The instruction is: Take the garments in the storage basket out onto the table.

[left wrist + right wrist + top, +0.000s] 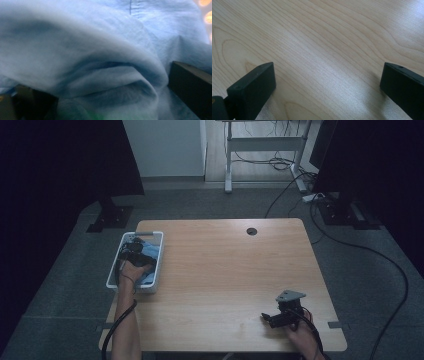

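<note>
Evidently the left hand-held gripper (134,251) is sunk into the white basket (159,265) at the surface's left edge, jaws wide around a fold of blue cloth (105,62), placed to grasp it. Near the front right corner, the right hand-held gripper (272,318) rests wide, empty.

So the basket (158,265) sits at the left edge of the desk (225,270), toward the far side, with the cloth (149,270) inside it. The left tongs (134,251) are down in that basket, right on top of the cloth, which bunches up between the 2 jaws in the left gripper view. The right tongs (272,318) rest on the desk near its front right corner, well apart from the basket, pointing left.
</note>
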`<action>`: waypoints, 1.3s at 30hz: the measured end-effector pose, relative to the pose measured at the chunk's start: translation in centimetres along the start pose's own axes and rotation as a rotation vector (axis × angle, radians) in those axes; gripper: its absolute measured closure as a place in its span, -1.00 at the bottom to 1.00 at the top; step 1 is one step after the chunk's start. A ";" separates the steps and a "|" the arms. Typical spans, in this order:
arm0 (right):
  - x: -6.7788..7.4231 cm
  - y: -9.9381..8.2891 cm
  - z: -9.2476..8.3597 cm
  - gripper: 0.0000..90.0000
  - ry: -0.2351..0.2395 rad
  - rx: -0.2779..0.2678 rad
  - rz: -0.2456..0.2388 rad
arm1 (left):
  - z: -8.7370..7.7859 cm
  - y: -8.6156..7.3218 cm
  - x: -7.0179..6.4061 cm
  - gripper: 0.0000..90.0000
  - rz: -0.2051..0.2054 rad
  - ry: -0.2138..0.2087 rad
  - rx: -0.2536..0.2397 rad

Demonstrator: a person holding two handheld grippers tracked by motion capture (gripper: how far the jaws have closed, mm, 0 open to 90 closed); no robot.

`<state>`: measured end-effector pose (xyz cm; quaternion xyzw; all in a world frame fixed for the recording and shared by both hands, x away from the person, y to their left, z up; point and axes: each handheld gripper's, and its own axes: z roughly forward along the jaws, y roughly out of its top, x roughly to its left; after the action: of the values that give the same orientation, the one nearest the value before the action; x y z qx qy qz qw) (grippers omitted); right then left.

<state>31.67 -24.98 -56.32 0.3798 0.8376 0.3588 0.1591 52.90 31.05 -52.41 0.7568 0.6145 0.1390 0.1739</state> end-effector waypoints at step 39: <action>0.0 0.0 0.0 -1.00 0.000 0.000 0.001 | -6.7 -0.4 -0.9 0.80 0.037 0.007 -0.237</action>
<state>31.70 -24.97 -56.32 0.3801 0.8376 0.3589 0.1590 49.51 30.84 -46.55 0.7417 0.5803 0.2163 0.2575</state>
